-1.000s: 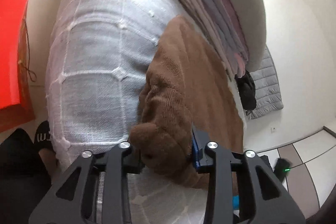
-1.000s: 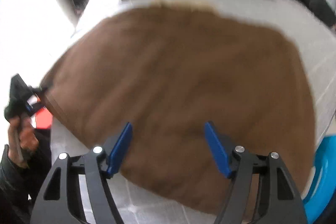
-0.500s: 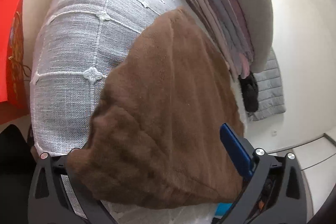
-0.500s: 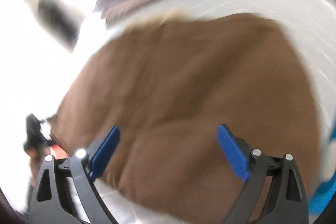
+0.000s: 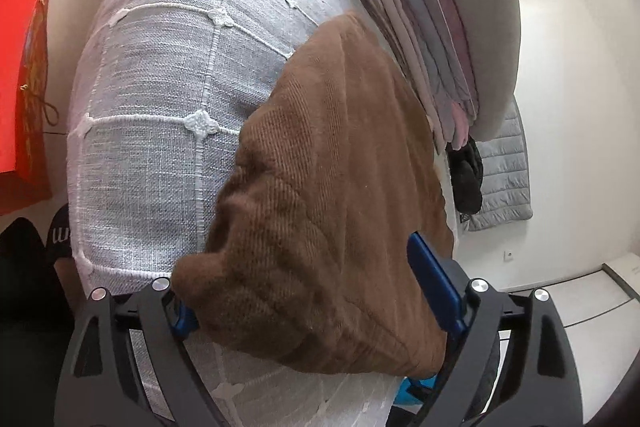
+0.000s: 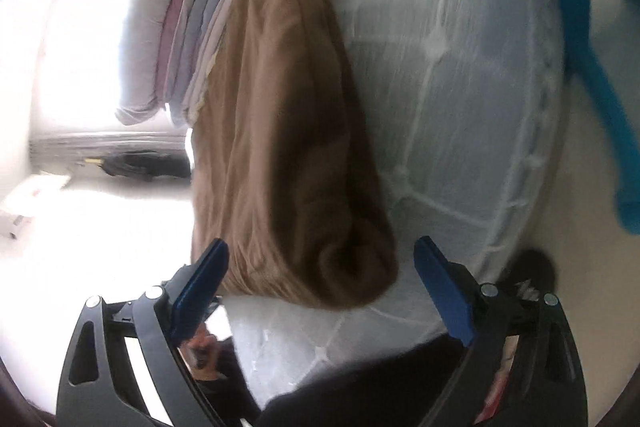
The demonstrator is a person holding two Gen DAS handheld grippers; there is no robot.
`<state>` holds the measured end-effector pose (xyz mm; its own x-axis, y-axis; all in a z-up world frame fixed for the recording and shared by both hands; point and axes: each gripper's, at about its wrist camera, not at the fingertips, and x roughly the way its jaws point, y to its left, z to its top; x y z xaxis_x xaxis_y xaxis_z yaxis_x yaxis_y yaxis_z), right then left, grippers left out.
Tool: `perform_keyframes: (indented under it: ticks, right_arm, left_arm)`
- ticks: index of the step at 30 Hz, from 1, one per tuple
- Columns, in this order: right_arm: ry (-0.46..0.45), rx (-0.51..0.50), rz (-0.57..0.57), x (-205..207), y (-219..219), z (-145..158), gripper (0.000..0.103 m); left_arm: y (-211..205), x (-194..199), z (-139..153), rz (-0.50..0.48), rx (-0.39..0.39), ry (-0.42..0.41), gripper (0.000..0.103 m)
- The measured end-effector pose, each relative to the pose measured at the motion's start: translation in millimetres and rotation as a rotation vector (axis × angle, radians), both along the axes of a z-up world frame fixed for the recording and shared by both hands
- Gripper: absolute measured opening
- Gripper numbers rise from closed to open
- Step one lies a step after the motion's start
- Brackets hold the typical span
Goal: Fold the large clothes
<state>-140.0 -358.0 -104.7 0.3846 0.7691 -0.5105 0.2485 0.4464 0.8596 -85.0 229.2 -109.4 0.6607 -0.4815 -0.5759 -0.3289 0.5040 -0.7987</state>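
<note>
Brown garment (image 5: 336,195): folded into a thick bundle, lying on the grey quilted bed cover (image 5: 168,75); in the left wrist view it runs from 1 o'clock down to 6 o'clock, its rolled edge nearest the camera.
Left gripper (image 5: 316,291): released. Its jaws have just been opening, then eased in slightly; the blue pads stand wide at either side of the garment's near edge, the fabric between them, not pinched.
Right gripper (image 6: 320,279): released, jaws having just opened wide. The garment's rolled end lies between the blue pads, neither pressing on it. This view is blurred.
Stack of folded clothes (image 5: 432,11): grey and pink layers at 1 o'clock, touching the garment's far edge.
Red bag (image 5: 24,67): at 9 o'clock, beside the bed.
Blue plastic piece (image 6: 596,39): at 2 o'clock in the right wrist view.
</note>
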Motion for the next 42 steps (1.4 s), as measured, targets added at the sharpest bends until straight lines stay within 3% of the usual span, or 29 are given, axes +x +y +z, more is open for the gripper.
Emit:
perform_keyframes:
  ticks: [3,4,5,6,7,9,12,14,18,21,24,27,29,30,33,36,39,42]
  right_arm:
    - [-0.069,0.132,-0.035,7,-1,-1,0.09]
    - [-0.08,0.13,-0.039,8,-2,2,0.086]
    - [-0.091,0.113,-0.042,9,0,5,0.079]
    - [-0.087,0.09,-0.046,9,-1,6,0.05]
    - [-0.07,0.081,-0.053,11,0,2,0.034]
    - [-0.086,0.082,-0.061,12,4,-2,0.031]
    - [-0.139,0.088,-0.08,6,10,14,0.026]
    - [-0.189,0.098,-0.077,1,17,34,0.025]
    - [-0.282,0.077,-0.025,-10,31,80,0.024]
    - [-0.314,0.068,0.012,-21,42,99,0.024]
    - [-0.285,0.042,0.038,-41,39,89,0.024]
    - [-0.175,-0.059,0.079,-45,34,58,0.031]
    - [-0.084,-0.052,0.07,-43,27,34,0.037]
    - [-0.073,-0.047,0.046,-45,22,31,0.039]
    - [-0.094,-0.111,0.003,-44,11,48,0.048]
    - [-0.141,-0.252,-0.084,-50,-4,79,0.054]
    - [-0.226,-0.332,-0.12,-47,-2,114,0.057]
    - [-0.346,-0.391,-0.052,-38,40,148,0.057]
  left_arm:
    - [2,3,1,-0.002,-0.007,0.012,0.085]
    - [1,4,1,-0.001,-0.01,0.013,0.085]
    - [0,4,1,0.001,-0.013,0.015,0.085]
    - [0,5,0,0.001,-0.012,0.017,0.085]
    - [0,6,-1,0.001,-0.013,0.016,0.087]
    - [-2,9,0,-0.004,-0.005,0.011,0.087]
    - [0,8,8,-0.027,0.038,-0.01,0.029]
    - [4,4,21,-0.044,0.024,-0.056,0.023]
    - [-6,-6,67,-0.091,0.079,-0.144,0.021]
    - [-4,-20,90,-0.097,0.09,-0.181,0.02]
    - [9,-45,96,-0.092,0.086,-0.181,0.021]
    - [17,-50,61,-0.11,0.066,-0.063,0.025]
    - [23,-51,35,-0.079,0.04,0.011,0.032]
    - [29,-54,22,-0.06,-0.009,0.023,0.038]
    - [42,-66,7,-0.004,-0.109,0.005,0.056]
    - [54,-69,6,0.047,-0.112,-0.008,0.074]
    - [56,-67,0,0.046,-0.133,-0.006,0.078]
    - [40,-55,-2,0.023,-0.13,0.002,0.078]
